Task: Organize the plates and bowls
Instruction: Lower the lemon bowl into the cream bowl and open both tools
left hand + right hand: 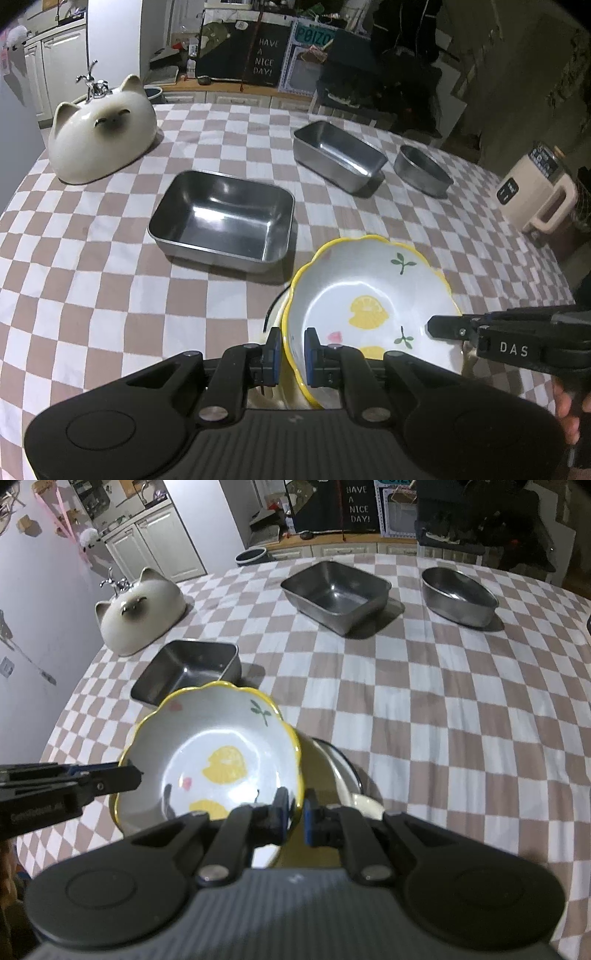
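A white lemon-print bowl (365,291) with a wavy yellow rim is held tilted just above a cream dish (275,321) on the checked table. My left gripper (292,345) is shut on the bowl's near rim. My right gripper (295,810) is shut on the bowl's (218,760) opposite rim; it shows at the right of the left wrist view (443,326). The cream, dark-rimmed dish also shows under the bowl in the right wrist view (340,775). A steel rectangular tray (225,219) lies just beyond the bowl.
A second steel tray (338,155) and a round steel bowl (423,170) stand at the far side. A cat-shaped ceramic cover (99,136) sits far left. A beige appliance (535,188) stands off the table's right edge.
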